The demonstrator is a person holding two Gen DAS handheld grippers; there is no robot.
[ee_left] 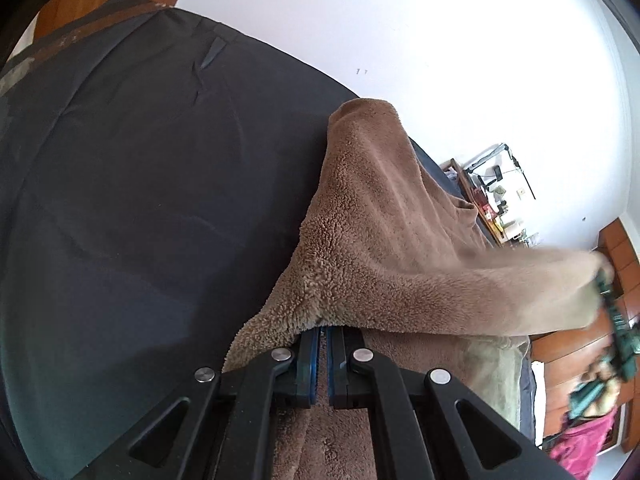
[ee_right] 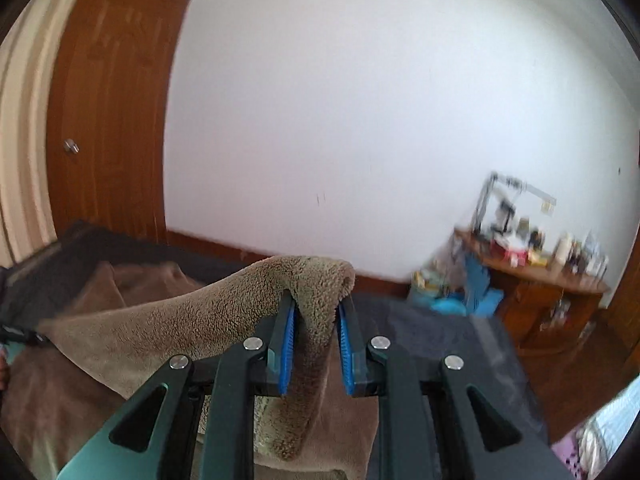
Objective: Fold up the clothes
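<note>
A brown fleece garment (ee_left: 380, 220) lies on a dark bedsheet (ee_left: 140, 180), with part of it lifted and stretched between the two grippers. My left gripper (ee_left: 323, 330) is shut; its fingertips are buried under the fleece edge, which it pinches. From there the cloth runs taut to the right, to the blurred right gripper (ee_left: 606, 292) at the frame edge. In the right wrist view a thick fold of the fleece garment (ee_right: 160, 320) hangs over and between the blue pads (ee_right: 286, 344). My right gripper (ee_right: 317, 300) is shut on that fold, raised above the bed.
The dark bedsheet (ee_right: 440, 320) runs to a white wall. A wooden door (ee_right: 116, 100) stands at the far left. A cluttered wooden cabinet (ee_right: 540, 292) is at the right, with blue items (ee_right: 460, 300) on the floor beside it. Pink cloth (ee_left: 580, 448) lies at the lower right.
</note>
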